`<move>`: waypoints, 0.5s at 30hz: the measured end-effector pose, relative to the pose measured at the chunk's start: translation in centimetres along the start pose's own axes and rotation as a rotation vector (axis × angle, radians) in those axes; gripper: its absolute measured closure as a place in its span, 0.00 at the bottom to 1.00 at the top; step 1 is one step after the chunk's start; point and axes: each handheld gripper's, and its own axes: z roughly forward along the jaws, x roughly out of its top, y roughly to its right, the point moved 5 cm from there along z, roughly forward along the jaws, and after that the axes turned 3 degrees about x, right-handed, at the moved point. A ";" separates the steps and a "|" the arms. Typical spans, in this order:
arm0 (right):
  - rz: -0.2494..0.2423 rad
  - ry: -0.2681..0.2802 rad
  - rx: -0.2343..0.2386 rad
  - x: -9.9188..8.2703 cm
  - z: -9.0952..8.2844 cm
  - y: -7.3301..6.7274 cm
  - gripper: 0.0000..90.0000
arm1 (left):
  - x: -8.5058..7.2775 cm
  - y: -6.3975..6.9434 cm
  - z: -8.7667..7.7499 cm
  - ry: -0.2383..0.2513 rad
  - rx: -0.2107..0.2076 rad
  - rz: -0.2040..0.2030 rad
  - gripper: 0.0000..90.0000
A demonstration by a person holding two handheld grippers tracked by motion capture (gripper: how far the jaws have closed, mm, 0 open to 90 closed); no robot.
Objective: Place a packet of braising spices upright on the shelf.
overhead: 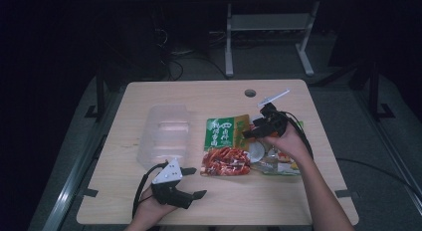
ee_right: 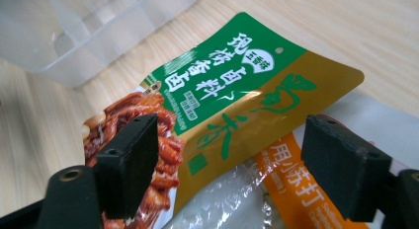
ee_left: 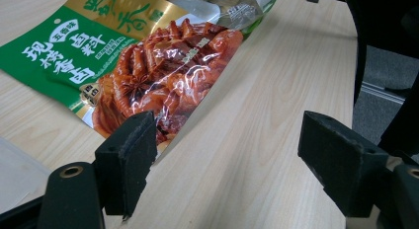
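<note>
Left tongs (overhead: 194, 182) nearest, jaws apart and empty at the near corner of the green-and-red seasoning pouch (overhead: 225, 147) — right tongs (overhead: 254, 131) likewise agape over its far end — pouch flat on tabletop (overhead: 124, 201), clear tub (overhead: 165, 134) beside, nothing gripped yet.

Glossy foil pouch (ee_left: 148, 61) (crinkly film) on smooth, matt wood table (ee_left: 267, 115).

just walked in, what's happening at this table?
A person holds a gripper in each hand over a wooden table. The right gripper hovers open at the top edge of a green and gold food pouch, which lies flat and partly over other packets. The left gripper is open too, near the pouch's lower corner. Neither grips anything yet. A clear plastic tub sits to the left.
</note>
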 end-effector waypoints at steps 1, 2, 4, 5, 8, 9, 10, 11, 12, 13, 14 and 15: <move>0.008 -0.011 -0.003 0.1 0.3 0.4 0.25 | 0.0 0.0 0.0 -0.002 0.003 0.002 0.25; 0.016 -0.022 -0.003 0.2 0.6 0.6 0.25 | 0.0 -0.1 -0.1 0.000 0.009 0.003 0.25; 0.047 -0.040 0.008 0.3 1.2 1.1 0.25 | 0.1 -0.1 -0.1 0.007 0.008 -0.004 0.24; 0.074 -0.064 -0.005 0.3 1.7 1.5 0.27 | 0.1 -0.1 -0.1 0.003 0.007 -0.002 0.24; 0.093 -0.079 -0.011 0.4 2.2 1.9 0.31 | 0.1 0.0 0.0 0.006 0.005 -0.003 0.24; 0.093 -0.079 -0.011 0.4 2.2 1.9 0.31 | 0.1 0.0 0.0 0.005 0.004 -0.002 0.24; 0.088 -0.078 -0.021 0.4 2.5 2.1 0.32 | 0.1 0.1 0.0 0.002 0.004 -0.001 0.25; 0.094 -0.091 -0.028 0.3 2.6 2.1 0.34 | 0.1 0.1 0.0 0.001 0.002 0.000 0.25; 0.096 -0.104 -0.036 0.2 2.8 2.2 0.35 | 0.1 0.1 0.0 0.000 0.003 0.003 0.24; 0.095 -0.107 -0.042 0.2 3.1 2.3 0.36 | 0.1 0.1 0.0 -0.001 0.003 0.004 0.24; 0.104 -0.115 -0.035 0.1 3.3 2.4 0.39 | 0.1 0.1 0.0 0.001 0.003 0.003 0.24; 0.103 -0.123 -0.034 0.0 3.5 2.4 0.43 | 0.1 0.1 0.0 0.000 0.004 0.003 0.24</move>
